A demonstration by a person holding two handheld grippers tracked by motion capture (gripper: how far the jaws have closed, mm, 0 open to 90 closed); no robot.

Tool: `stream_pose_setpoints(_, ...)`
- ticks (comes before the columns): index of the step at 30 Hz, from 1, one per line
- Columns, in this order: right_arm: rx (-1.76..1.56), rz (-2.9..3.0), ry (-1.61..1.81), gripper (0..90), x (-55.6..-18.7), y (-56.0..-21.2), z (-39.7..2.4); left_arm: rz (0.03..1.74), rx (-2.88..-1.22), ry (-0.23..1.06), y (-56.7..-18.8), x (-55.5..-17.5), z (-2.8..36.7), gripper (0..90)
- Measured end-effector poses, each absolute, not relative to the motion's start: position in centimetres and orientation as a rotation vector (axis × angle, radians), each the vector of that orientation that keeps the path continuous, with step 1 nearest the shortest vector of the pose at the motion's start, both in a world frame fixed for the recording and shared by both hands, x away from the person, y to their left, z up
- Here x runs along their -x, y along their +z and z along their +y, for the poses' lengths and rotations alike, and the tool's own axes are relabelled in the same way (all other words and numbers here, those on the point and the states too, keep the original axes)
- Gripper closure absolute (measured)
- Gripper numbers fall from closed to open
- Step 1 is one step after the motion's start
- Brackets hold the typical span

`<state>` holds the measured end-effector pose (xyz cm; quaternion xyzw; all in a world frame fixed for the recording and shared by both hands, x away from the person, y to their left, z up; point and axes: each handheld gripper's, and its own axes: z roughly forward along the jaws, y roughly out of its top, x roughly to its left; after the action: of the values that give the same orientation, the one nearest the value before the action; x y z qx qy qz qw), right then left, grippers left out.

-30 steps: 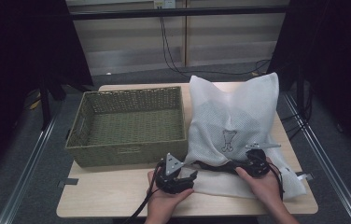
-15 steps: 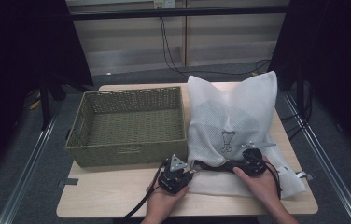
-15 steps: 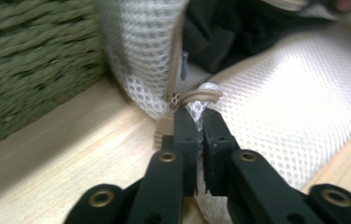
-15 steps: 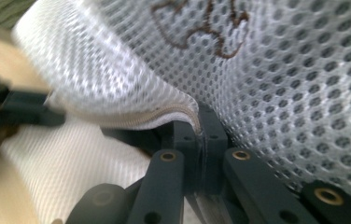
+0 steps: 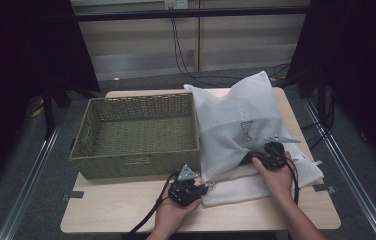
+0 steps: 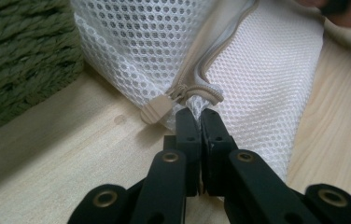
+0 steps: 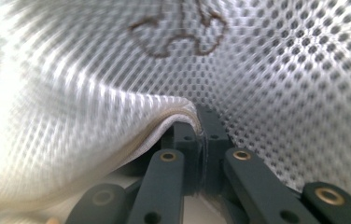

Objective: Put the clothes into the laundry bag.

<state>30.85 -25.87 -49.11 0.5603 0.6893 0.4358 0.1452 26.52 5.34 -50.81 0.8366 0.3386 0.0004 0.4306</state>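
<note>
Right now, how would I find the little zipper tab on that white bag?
Start at the big green woven basket on the wooden table. Beside it lies the white mesh bag; follow its zipper to the near corner by the basket. There, just past the left gripper, sits the zipper tab, small, ribbed and beige.

White mesh laundry bag (image 5: pixel 241 125) on right half of the table (image 5: pixel 126 210), just beside the green woven basket (image 5: pixel 136 135), left side against the basket's right wall. Honeycomb mesh fabric, small dark printed mark on its front face. Upper layer lifted and puffed up, peaking toward the far right corner; lower layer flat on the wood at the near edge. Zipper (image 6: pixel 211 60) runs along the opening, beige, open; zipper pull (image 6: pixel 157 109) at the near left corner of the bag, low by the tabletop. Both layers pinched at the near edge, left corner and mid-front.
</note>
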Motion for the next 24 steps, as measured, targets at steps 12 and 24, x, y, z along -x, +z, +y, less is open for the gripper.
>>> stream_pose_setpoints(12, -1.503, 2.317, 1.075, 88.8, -28.1, -50.0, -23.3, 0.824, -2.116, -0.001, -50.6, -26.4, 5.3, 88.6)
stream_pose_setpoints(24, -1.600, 2.086, 1.031, 89.0, -36.5, -50.5, -23.5, 0.870, -2.093, 0.020, -50.7, -27.1, 5.6, 88.7)
